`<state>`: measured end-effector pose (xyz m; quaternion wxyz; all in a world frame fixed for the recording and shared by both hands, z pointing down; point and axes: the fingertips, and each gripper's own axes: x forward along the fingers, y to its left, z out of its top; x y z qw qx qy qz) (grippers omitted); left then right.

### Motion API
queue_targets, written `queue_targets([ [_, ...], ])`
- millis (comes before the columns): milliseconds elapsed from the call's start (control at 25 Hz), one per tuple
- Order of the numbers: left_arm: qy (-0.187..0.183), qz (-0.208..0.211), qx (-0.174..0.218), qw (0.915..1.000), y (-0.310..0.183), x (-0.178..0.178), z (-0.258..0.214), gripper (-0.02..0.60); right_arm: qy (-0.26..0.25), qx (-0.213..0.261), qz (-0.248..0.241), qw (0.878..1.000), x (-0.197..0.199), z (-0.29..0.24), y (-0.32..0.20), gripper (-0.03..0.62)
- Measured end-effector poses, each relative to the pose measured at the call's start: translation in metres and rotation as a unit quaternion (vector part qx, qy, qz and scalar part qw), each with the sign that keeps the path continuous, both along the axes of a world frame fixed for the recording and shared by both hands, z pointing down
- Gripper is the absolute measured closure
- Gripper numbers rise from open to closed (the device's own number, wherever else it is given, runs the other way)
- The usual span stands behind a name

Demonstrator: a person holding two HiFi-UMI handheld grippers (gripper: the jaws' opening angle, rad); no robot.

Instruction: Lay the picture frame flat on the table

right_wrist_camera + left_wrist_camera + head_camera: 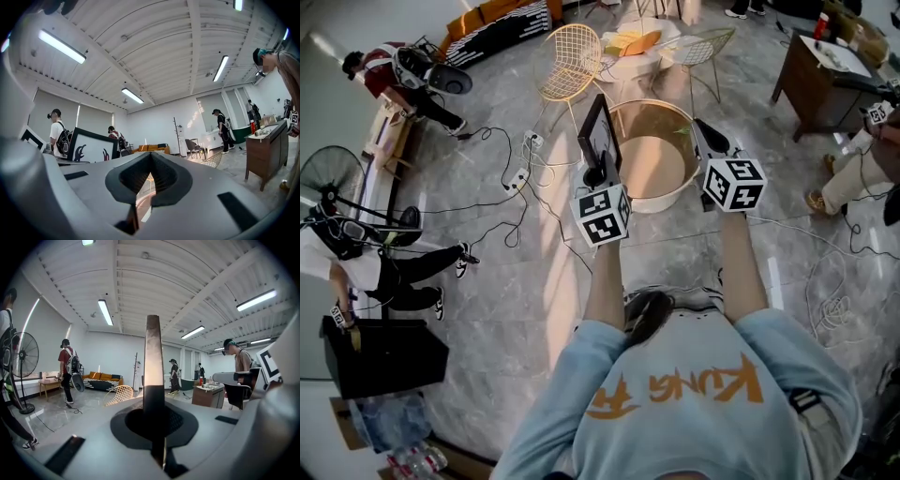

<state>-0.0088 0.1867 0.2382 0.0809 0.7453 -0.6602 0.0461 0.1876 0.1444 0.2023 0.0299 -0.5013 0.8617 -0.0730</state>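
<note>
As the left gripper [596, 174] was clamped on the lower edge of the picture frame [600, 134], the frame stood upright, edge-on, over the round table [661, 205] at upper centre of the head view. Right gripper [700, 128]: jaws together, nothing between them, right of the frame and apart from it. Judged best: centre the frame over the tabletop, roll the wrist until its back faces down, lower it, and release only once it rests flat. Table had a raised rim like a shallow tub; nothing seen inside
</note>
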Motion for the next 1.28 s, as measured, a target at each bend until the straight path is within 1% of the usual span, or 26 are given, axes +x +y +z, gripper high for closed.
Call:
queue_targets([
  [280,-0.004,-0.003,0.012,0.9999,0.003,-0.004,-0.010,0.555,-0.006,0.000,-0.007,1.000,-0.004,-0.001,0.001,0.597],
  [440,-0.004,-0.003,0.016,0.9999,0.005,-0.009,-0.014,0.555,-0.013,0.008,-0.010,1.000,-0.007,-0.014,0.002,0.597],
  [560,-0.003,-0.005,0.018,0.9998,0.001,-0.013,-0.016,0.555,-0.012,0.013,-0.011,1.000,-0.008,-0.020,-0.003,0.597],
  [680,0.004,-0.010,0.021,0.9997,-0.005,-0.021,-0.014,0.555,-0.008,0.012,-0.013,1.000,-0.013,-0.014,-0.008,0.597],
  [840,0.015,-0.015,0.025,0.9994,-0.023,-0.025,-0.012,0.555,-0.002,0.009,-0.011,1.000,-0.010,-0.008,-0.024,0.597],
  [1000,0.019,-0.007,0.025,0.9995,-0.041,-0.022,-0.009,0.555,-0.016,0.009,0.000,1.000,-0.002,-0.012,-0.041,0.597],
  [1120,0.022,-0.005,0.022,0.9995,-0.059,-0.026,-0.005,0.555,-0.011,0.013,-0.005,1.000,-0.012,-0.013,-0.056,0.597],
  [1200,0.029,-0.009,0.017,0.9994,-0.072,-0.033,0.000,0.555,-0.001,0.005,-0.011,1.000,-0.020,-0.004,-0.066,0.597],
  [1280,0.034,-0.009,0.011,0.9993,-0.085,-0.034,0.005,0.555,0.003,-0.006,-0.009,1.000,-0.021,0.005,-0.079,0.597],
])
